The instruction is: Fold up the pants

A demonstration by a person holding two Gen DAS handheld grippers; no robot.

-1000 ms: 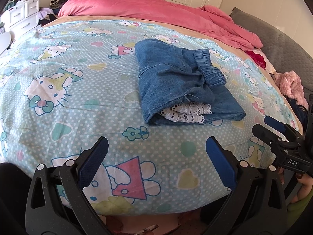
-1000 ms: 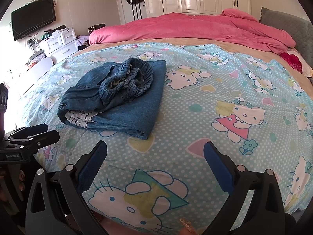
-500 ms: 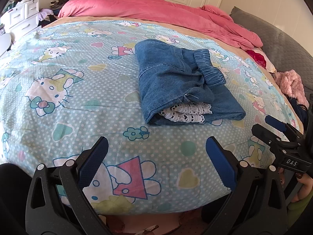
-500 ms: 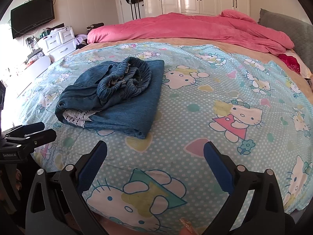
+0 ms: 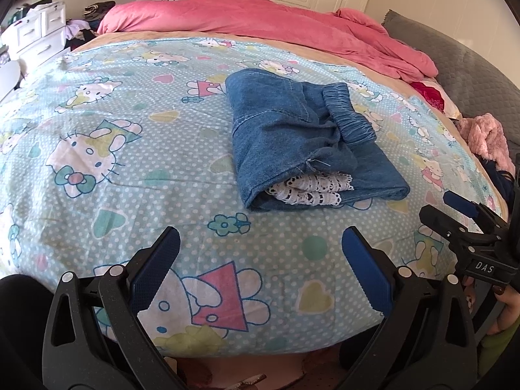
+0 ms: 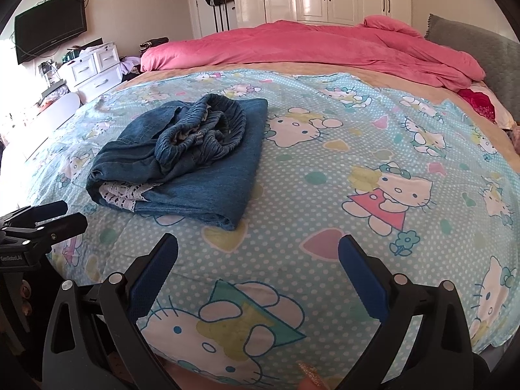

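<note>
Blue denim pants [image 5: 302, 139] lie folded into a compact bundle on the bed, with white lace trim [image 5: 312, 190] showing at the near end and the elastic waistband on top. They also show in the right wrist view [image 6: 195, 159], at the left. My left gripper [image 5: 260, 243] is open and empty, held back at the bed's near edge, well short of the pants. My right gripper [image 6: 258, 250] is open and empty too, at the bed's edge to the right of the pants. Each gripper appears at the side of the other's view.
The bed carries a light blue cartoon-cat sheet [image 5: 113, 136] and a pink duvet [image 5: 260, 19] bunched at the far side. A grey headboard [image 5: 461, 65] stands at the right. White drawers [image 6: 91, 71] and a wall TV [image 6: 48, 29] stand at the left.
Both grippers have shifted slightly, so the pants sit a little differently in view. The pants have not moved and both grippers stay open.
</note>
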